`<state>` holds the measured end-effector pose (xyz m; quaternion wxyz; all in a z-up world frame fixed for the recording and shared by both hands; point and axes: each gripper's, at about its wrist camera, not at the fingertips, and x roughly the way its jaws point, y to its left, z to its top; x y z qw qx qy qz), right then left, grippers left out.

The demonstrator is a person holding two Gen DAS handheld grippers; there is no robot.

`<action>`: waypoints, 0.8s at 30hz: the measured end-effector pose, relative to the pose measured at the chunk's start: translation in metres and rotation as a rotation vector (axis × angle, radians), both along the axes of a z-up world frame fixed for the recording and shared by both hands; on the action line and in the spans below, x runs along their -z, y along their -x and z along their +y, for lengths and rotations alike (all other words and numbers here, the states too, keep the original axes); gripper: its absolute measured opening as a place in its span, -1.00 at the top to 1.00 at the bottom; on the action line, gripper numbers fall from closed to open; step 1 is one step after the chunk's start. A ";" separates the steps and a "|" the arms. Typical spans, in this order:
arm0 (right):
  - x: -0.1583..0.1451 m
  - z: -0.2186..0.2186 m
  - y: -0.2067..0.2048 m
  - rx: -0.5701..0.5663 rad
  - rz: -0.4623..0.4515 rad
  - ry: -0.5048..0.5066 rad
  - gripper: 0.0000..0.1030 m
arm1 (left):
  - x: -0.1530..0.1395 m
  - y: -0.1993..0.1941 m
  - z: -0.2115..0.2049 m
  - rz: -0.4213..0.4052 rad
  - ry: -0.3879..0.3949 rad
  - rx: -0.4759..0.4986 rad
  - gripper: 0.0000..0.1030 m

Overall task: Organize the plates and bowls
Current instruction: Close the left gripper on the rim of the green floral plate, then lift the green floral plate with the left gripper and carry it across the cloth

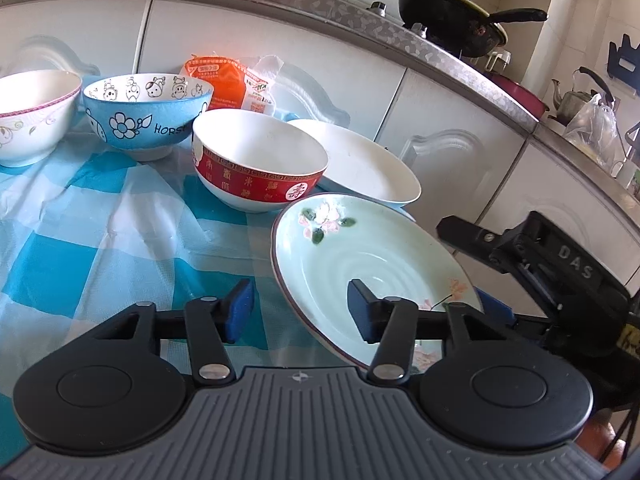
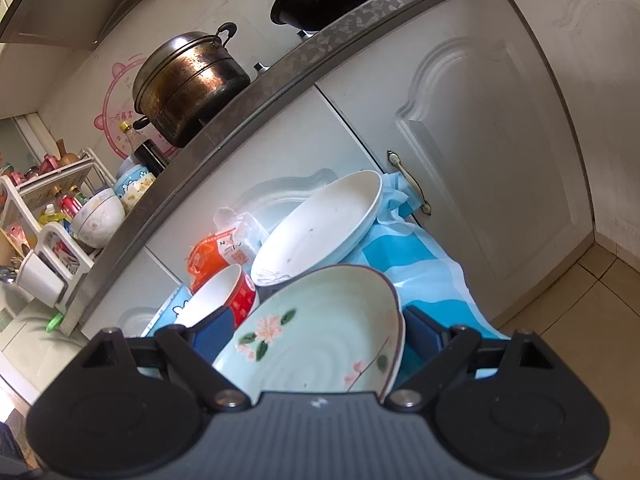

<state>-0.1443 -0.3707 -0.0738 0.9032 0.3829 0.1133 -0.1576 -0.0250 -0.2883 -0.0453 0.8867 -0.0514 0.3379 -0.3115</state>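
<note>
A pale green flowered plate (image 1: 360,256) is tilted, its near rim lifted off the blue checked cloth (image 1: 100,240). My left gripper (image 1: 300,312) is open; the plate's left rim passes between its pads, not pinched. My right gripper (image 2: 316,332) is wide open with the green plate (image 2: 316,344) between its fingers; whether they touch it I cannot tell. Its body (image 1: 560,272) shows at the right of the left wrist view. Behind stand a red-banded bowl (image 1: 260,164), a white plate (image 1: 360,160), a blue cartoon bowl (image 1: 148,112) and a white bowl with a purple rim (image 1: 32,112).
An orange packet (image 1: 232,84) lies against the white cabinet doors (image 1: 460,140). On the counter above are a black wok (image 1: 448,16), a large metal pot (image 2: 188,80), a kettle (image 1: 576,96) and a dish rack (image 2: 52,216). The table edge drops to tiled floor (image 2: 580,340) at the right.
</note>
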 end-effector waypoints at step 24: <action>-0.004 0.017 -0.003 -0.046 0.037 0.113 -0.81 | 0.002 -0.004 -0.001 0.029 -0.015 0.023 0.35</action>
